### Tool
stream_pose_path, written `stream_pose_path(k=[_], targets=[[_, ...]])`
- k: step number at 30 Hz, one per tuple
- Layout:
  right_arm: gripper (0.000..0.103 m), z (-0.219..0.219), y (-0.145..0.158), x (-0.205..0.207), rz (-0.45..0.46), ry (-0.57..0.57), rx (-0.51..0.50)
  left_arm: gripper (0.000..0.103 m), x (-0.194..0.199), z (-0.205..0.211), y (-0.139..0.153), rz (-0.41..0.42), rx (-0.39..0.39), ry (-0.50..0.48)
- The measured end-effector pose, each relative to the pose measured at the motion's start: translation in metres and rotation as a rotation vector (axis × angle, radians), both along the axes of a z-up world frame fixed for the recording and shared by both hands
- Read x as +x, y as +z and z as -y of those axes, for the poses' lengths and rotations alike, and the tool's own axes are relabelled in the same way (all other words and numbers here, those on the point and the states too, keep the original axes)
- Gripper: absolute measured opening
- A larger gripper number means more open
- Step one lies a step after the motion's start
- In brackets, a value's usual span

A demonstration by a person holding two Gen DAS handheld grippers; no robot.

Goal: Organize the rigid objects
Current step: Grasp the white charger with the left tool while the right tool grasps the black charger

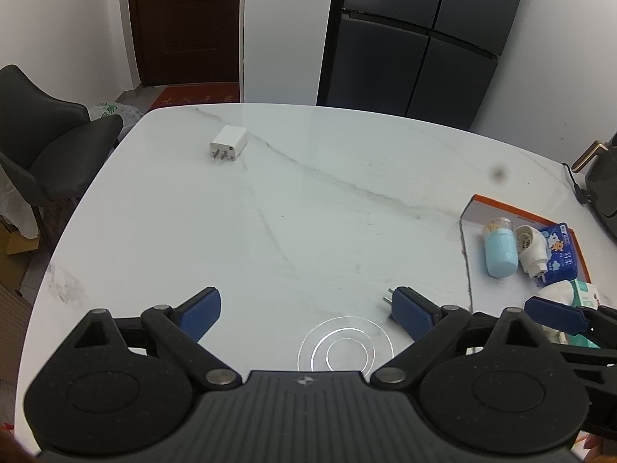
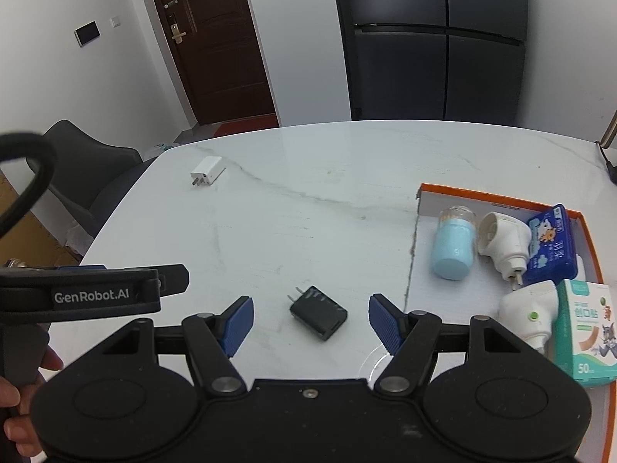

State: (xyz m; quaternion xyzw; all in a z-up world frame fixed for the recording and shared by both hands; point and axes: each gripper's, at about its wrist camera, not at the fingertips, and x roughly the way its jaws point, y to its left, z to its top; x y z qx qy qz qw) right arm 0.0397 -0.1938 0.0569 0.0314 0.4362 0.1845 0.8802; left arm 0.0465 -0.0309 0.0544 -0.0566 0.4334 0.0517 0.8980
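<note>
White grey-veined worktop (image 2: 308,177); white charger (image 2: 207,171); black charger (image 2: 319,313); orange-rimmed tray (image 2: 501,196); pale blue bottle (image 2: 453,247); blue packet (image 2: 551,247).

- On your counter (image 2: 308,208), the tray (image 2: 501,196) lies at 3 o'clock; the small charger (image 2: 318,317) lies at 6 o'clock, just left of the tray's edge.
- The plug adapter (image 2: 207,171) lies at 10 o'clock, well apart.
- In the tray, the bottle (image 2: 452,250) lies leftmost, the plug-in unit (image 2: 501,245) right beside it.
</note>
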Motion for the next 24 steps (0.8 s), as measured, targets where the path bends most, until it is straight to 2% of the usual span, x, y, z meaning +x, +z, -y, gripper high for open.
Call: stream_pose_path(k=[6, 10, 17, 24], targets=[[0.08, -0.019, -0.004, 0.001, -0.011, -0.01, 0.005, 0.098, 0.013, -0.022, -0.005, -0.001, 0.015, -0.014], [0.08, -0.026, -0.009, 0.003, -0.018, -0.026, 0.007, 0.098, 0.036, -0.044, -0.006, 0.013, 0.042, -0.015], [0.08, -0.031, -0.022, 0.007, -0.043, -0.075, 0.003, 0.098, 0.113, -0.086, -0.018, 0.048, 0.111, -0.025], [0.08, -0.026, -0.033, 0.013, -0.057, -0.137, 0.003, 0.098, 0.189, -0.118, -0.055, 0.038, 0.136, -0.028]])
